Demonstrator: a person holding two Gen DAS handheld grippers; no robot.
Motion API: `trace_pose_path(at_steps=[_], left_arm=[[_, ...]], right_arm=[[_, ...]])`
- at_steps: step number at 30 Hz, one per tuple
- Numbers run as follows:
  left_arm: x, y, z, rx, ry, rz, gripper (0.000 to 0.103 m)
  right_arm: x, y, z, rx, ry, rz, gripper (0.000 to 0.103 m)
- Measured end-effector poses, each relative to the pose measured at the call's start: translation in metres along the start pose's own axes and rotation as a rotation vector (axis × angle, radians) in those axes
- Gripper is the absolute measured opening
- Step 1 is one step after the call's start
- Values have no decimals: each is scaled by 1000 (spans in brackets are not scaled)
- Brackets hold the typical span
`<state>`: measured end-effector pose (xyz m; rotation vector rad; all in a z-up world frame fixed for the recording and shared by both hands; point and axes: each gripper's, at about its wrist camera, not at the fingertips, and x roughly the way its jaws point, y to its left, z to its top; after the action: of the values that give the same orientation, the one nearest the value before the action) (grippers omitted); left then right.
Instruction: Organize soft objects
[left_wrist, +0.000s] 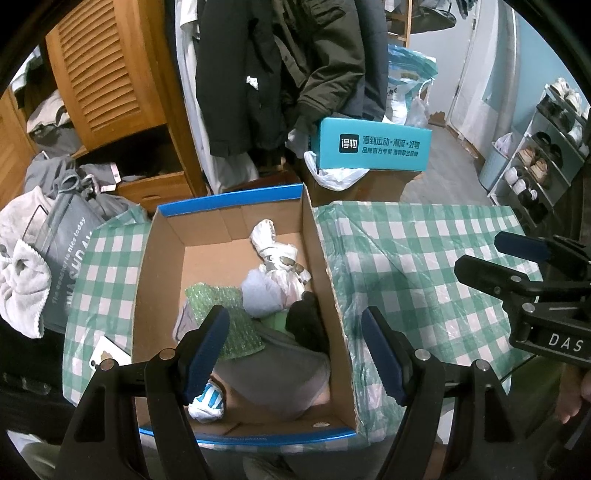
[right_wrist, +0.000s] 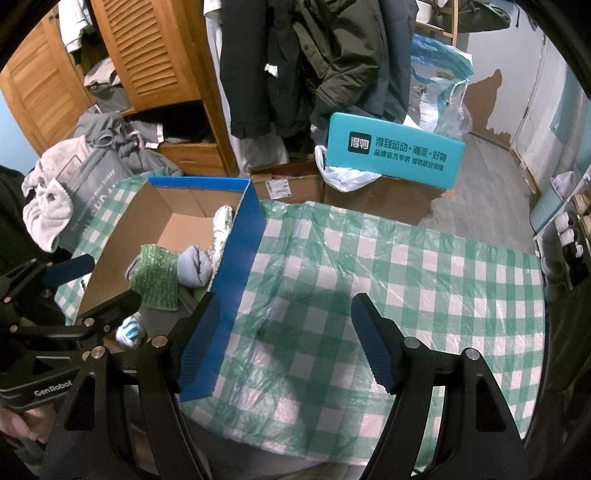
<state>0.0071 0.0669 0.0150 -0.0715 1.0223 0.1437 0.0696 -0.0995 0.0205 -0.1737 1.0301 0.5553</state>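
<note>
An open cardboard box with blue edges (left_wrist: 236, 201) stands on the green checked table (left_wrist: 424, 251). It holds several soft things: green bubble wrap (left_wrist: 240, 325), a pale blue sock ball (left_wrist: 260, 295), a white patterned cloth (left_wrist: 275, 251), a grey cloth (left_wrist: 280, 373), a dark item (left_wrist: 306, 321) and a blue-white striped sock (left_wrist: 208, 402). My left gripper (left_wrist: 295, 354) is open and empty above the box. My right gripper (right_wrist: 286, 341) is open and empty over the bare tablecloth (right_wrist: 406, 277), right of the box wall (right_wrist: 236, 266). The bubble wrap (right_wrist: 157, 277) shows there too.
A teal shoebox (left_wrist: 373, 144) sits on cartons behind the table. Hanging coats (left_wrist: 258, 74) and a wooden louvred wardrobe (left_wrist: 110, 74) stand behind. Grey clothes and a white towel (left_wrist: 22, 280) pile at the left. A shoe rack (left_wrist: 543, 155) stands at the right.
</note>
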Motion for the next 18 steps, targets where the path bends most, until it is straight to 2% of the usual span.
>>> trace_pose_path(at_steps=[18], left_arm=[[2,0,-6,-22,15,9,76]], right_arm=[[0,-1,0,0,2,-1,73]])
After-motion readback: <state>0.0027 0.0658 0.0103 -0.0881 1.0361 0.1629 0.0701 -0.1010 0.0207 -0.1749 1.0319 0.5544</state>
